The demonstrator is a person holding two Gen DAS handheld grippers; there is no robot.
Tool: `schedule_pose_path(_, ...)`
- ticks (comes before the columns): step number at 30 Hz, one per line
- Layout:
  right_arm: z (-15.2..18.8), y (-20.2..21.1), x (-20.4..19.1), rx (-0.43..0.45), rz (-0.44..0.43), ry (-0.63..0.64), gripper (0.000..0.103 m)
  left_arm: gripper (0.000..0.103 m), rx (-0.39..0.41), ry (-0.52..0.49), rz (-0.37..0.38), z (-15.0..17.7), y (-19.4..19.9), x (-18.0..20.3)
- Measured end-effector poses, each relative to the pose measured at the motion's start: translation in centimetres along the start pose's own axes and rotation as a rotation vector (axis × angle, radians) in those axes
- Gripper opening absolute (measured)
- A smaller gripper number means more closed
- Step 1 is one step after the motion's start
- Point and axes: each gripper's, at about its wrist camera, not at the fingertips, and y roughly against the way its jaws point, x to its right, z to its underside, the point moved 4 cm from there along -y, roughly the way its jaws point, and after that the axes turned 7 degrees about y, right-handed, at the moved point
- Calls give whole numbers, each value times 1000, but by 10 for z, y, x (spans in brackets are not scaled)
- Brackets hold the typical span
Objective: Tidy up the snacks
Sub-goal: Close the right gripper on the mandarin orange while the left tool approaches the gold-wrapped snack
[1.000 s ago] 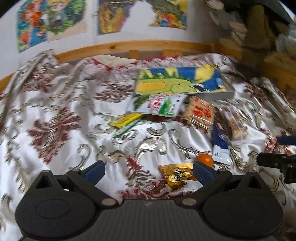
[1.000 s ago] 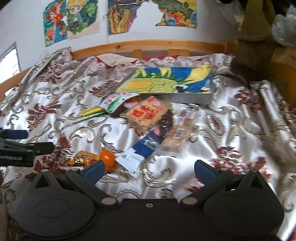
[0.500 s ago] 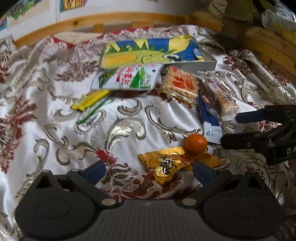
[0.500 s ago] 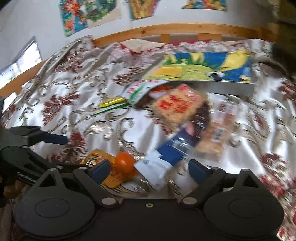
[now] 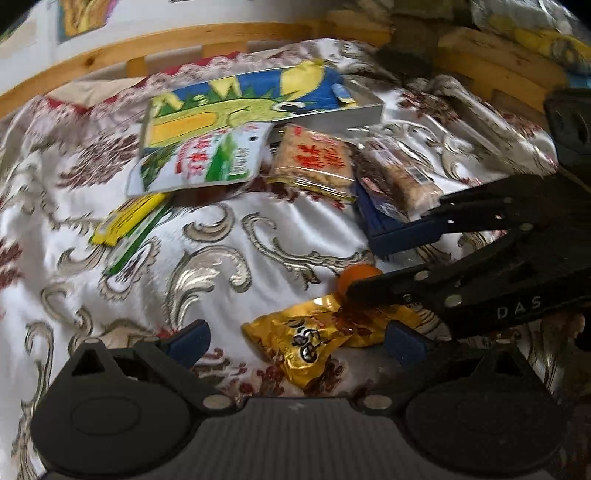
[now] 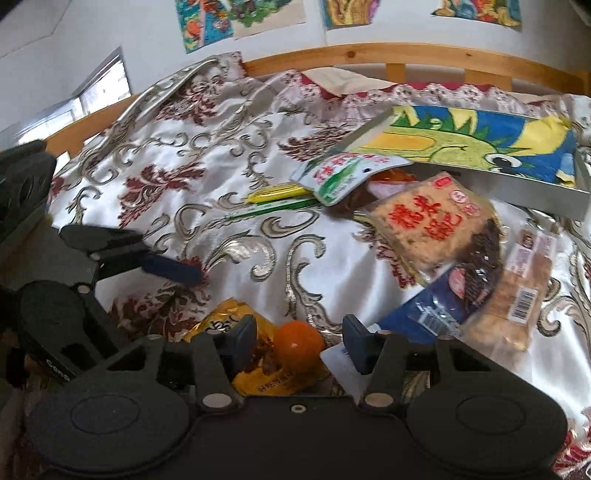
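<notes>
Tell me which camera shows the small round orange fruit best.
The right wrist view: the small round orange fruit sits unobstructed between the right gripper's closing fingers, which don't press it yet. In the left wrist view, one finger of that gripper hides most of it.

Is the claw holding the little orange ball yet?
Not yet. The right gripper has been closing around the orange ball, but gaps still show beside its pads. The left gripper holds nothing.

Looks like a home bedroom: wooden bed rail [image 6: 406,55] round a satin damask bedspread [image 6: 207,177], kids' colourful drawings [image 6: 240,18] taped on white wall, window [image 6: 99,92] at left, snack packs [image 6: 436,225] strewn on bed
</notes>
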Motion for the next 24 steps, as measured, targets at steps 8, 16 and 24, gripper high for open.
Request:
schedule_pose_path(8, 5, -7, 4, -54, -13, -42, 41, 102, -53, 97, 119, 2, -23, -12)
schedule_pose_path(16, 7, -5, 8, -48, -10, -86, 33, 99, -24, 157, 123, 2, -20, -15)
schedule_pose_path(24, -4, 15, 21, 24, 31, -125, 33, 102, -45, 162, 87, -3, -18, -9)
